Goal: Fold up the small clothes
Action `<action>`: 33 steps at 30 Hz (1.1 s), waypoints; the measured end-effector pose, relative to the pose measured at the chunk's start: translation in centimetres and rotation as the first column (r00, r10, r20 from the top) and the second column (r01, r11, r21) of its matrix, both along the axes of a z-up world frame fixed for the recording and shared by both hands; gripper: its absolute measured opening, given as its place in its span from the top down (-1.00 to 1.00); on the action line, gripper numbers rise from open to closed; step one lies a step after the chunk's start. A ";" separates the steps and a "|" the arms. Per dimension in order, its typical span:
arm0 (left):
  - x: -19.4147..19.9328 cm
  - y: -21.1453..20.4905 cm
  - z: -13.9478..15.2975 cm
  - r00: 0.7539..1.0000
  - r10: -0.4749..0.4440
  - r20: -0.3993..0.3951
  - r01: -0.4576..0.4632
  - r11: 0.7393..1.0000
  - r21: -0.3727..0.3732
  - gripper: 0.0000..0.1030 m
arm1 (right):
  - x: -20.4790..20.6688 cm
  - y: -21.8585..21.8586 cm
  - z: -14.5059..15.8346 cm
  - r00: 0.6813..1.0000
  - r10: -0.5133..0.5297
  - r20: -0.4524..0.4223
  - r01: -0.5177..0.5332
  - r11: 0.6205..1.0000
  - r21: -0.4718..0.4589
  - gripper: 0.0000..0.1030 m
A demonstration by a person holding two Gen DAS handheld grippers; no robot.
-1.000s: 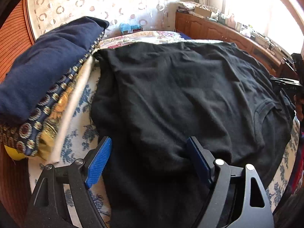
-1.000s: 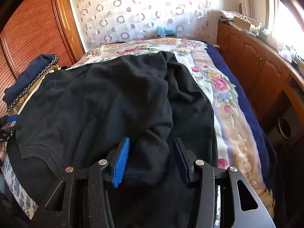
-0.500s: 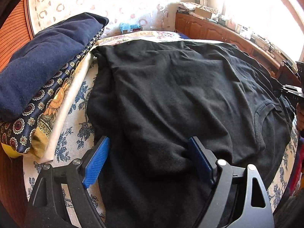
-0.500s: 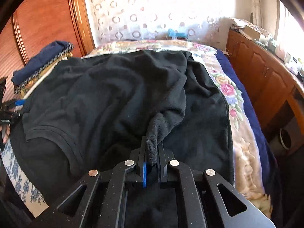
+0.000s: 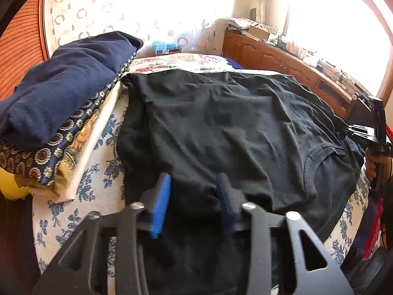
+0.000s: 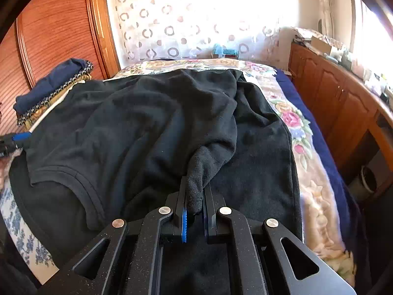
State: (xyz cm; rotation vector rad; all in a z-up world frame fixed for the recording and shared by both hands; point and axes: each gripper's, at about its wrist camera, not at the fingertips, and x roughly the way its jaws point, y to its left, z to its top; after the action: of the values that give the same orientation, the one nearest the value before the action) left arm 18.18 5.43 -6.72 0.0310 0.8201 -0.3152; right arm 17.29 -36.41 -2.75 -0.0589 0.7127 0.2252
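Note:
A black T-shirt (image 5: 221, 127) lies spread across the bed, its neckline toward the near right in the left wrist view. My left gripper (image 5: 194, 191) straddles a bunched fold of the shirt at its near edge, its blurred jaws partly closed around it, still a gap apart. My right gripper (image 6: 195, 205) is shut on a pinched fold of the same shirt (image 6: 147, 132), which rises into the jaws. Each gripper also shows at the edge of the other's view, the right one (image 5: 368, 132) and the left one (image 6: 14, 139).
A stack of folded blankets, navy on top (image 5: 61, 93), sits at the bed's left side. The floral bedspread (image 6: 289, 118) shows on the right. A wooden cabinet (image 6: 343, 108) runs along the right wall. A wooden wardrobe (image 6: 54, 39) stands behind on the left.
My left jaws have closed in from wide open around the shirt fold. My right gripper shut on its fold and has kept hold, lifting it slightly.

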 end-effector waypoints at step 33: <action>-5.8 3.9 5.9 0.988 0.068 0.142 -0.045 0.986 -0.160 0.87 | -8.8 -3.3 8.1 0.988 0.064 0.141 -0.083 0.988 0.133 0.89</action>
State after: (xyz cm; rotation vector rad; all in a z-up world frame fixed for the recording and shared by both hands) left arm 12.40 9.30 -0.83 -0.1145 0.6473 -0.3183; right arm 8.51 -39.71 5.38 0.0318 0.5576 0.3384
